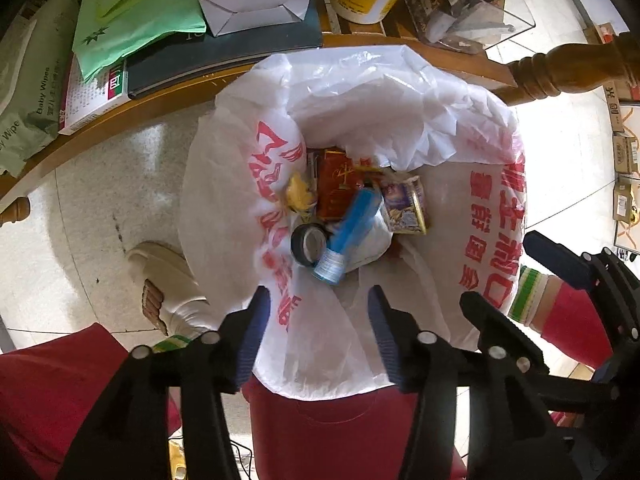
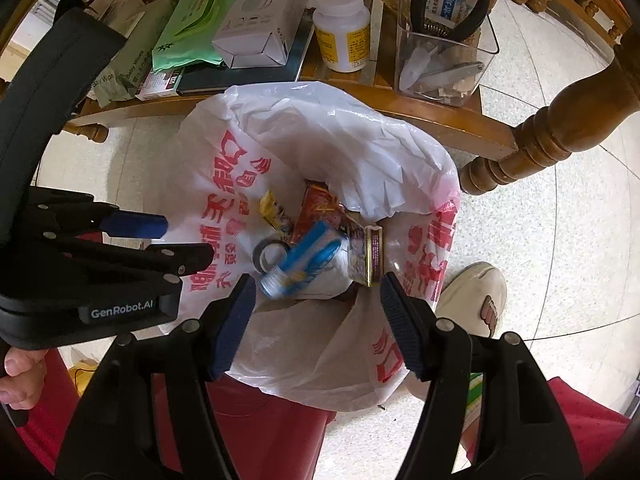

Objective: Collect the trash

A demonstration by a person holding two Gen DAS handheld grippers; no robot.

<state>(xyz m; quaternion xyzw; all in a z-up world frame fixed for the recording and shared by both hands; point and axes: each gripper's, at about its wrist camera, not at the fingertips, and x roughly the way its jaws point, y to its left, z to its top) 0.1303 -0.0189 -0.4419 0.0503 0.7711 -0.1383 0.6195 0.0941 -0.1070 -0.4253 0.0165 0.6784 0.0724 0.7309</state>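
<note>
Hovering over the white, red-printed plastic trash bag [image 1: 400,128], both half-open, empty grippers, left [image 1: 316,320] and right [image 2: 316,320], have trash collected at its centre; clutter remains on the wooden bench [image 2: 440,120] at twelve o'clock.

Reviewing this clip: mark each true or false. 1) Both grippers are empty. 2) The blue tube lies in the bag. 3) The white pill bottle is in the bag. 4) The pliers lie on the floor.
1) True: the left gripper and right gripper both stand open over the bag.
2) True: the blue tube lies among the trash.
3) False: the white pill bottle stands on the table.
4) False: the pliers stand in the clear container.
</note>
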